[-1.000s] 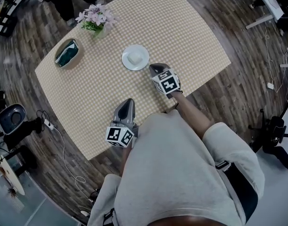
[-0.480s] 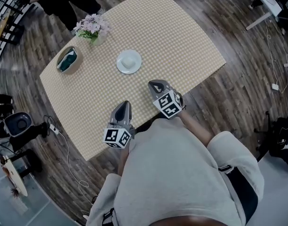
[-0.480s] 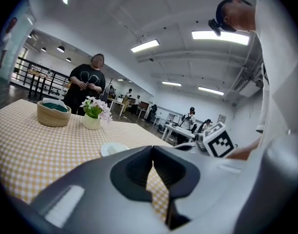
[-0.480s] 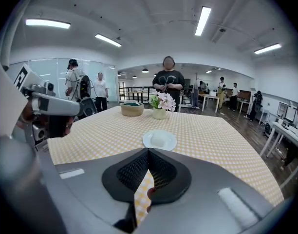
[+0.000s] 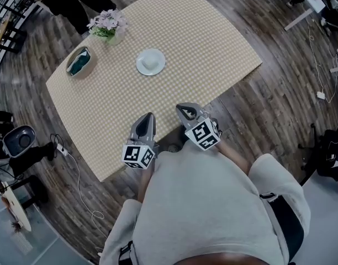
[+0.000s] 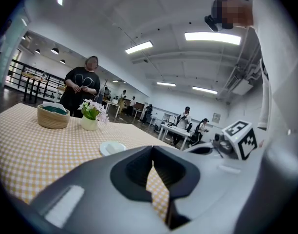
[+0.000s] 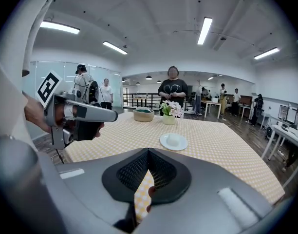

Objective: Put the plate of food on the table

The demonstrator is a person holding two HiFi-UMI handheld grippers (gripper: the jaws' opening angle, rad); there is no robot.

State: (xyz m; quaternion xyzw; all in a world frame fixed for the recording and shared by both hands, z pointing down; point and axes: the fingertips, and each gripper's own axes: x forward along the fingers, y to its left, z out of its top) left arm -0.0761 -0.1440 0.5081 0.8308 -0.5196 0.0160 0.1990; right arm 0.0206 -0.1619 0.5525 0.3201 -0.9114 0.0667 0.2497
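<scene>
Dark plank floor (image 5: 279, 109) under a white ceiling (image 7: 154, 13) with strip lights (image 7: 205, 30).

The plate (image 5: 151, 62) is set on the table (image 5: 213, 43), near its middle; the basket (image 5: 79, 61) is placed to its left; the flower vase (image 5: 107, 26) is set behind, between them; the left gripper (image 5: 148, 118) and right gripper (image 5: 185, 110) are held side by side over the near edge.

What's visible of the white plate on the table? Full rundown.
The plate is small, round and white, apparently glazed ceramic, with a shallow raised rim. It sits flat on the checked cloth of the table, toward the far side, near the flowers and the basket but apart from both. One pale, blocky piece of food lies at its centre. Nothing else touches it: the left gripper and right gripper are at the near edge.
</scene>
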